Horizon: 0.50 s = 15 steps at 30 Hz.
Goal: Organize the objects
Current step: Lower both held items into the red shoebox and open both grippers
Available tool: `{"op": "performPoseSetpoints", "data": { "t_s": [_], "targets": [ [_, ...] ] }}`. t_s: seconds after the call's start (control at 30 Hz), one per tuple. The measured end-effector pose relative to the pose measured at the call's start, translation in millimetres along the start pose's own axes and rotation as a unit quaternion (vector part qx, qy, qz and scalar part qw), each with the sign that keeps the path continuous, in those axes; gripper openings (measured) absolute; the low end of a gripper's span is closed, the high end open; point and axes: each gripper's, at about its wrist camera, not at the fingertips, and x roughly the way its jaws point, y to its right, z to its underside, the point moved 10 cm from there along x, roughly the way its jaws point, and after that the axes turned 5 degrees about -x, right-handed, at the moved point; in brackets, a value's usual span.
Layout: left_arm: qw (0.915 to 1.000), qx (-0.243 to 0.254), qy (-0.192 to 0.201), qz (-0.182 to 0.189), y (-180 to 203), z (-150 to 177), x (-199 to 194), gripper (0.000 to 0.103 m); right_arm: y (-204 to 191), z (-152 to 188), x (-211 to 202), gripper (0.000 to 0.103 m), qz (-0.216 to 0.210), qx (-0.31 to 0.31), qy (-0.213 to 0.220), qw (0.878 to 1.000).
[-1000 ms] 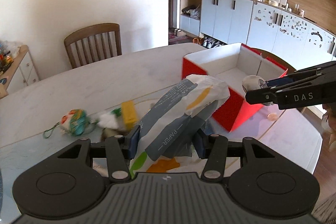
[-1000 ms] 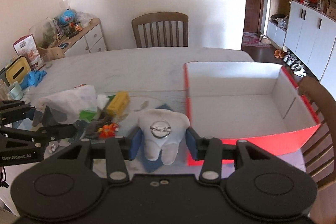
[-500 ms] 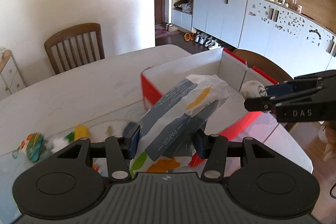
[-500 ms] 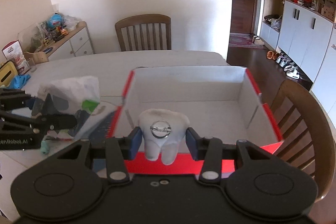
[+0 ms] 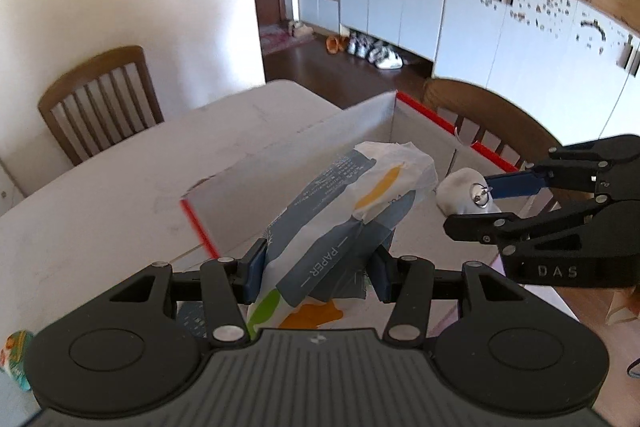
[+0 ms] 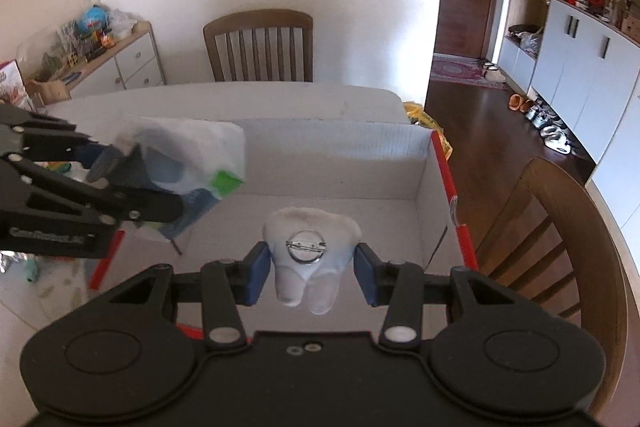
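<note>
2 claws gripping: left claw point(image 5: 318, 269) crumpled paper pack point(image 5: 344, 227), right claw point(image 6: 308, 273) white tooth plush point(image 6: 310, 259).

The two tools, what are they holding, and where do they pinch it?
The left tool pinches a paper bag near its bottom. The right tool pinches a tooth toy by its sides.

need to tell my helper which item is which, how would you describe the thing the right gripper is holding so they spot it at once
Find the open red cardboard box with white inside on the pale table. Above it, the right gripper clamps a small white tooth-shaped plush. Unlike the crinkled printed paper bag beside it, it is plain white with a round metal pin on its face.
</note>
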Motion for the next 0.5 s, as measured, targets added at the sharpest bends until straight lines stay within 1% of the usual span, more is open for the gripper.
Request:
{"op": "performPoseSetpoints", "data": {
  "t_s": [0.27, 0.4, 0.5],
  "targets": [
    [0.9978, 0.021, -0.057, -0.026, 0.6, 1.9, 59.8, 0.051, 13.6, 7.5, 36.4, 0.044, -0.008, -0.036, -0.047, 0.998],
    [0.9949, 0.046, -0.080, -0.041, 5.4, 6.4, 82.6, 0.051, 13.9, 15.5, 53.6, 0.045, -0.016, -0.053, -0.079, 0.995],
    [0.9928, 0.053, -0.099, -0.042, 8.3, 10.6, 96.3, 0.051, 12.0, 24.7, 63.0, 0.045, -0.018, -0.066, -0.095, 0.993]
  ]
}}
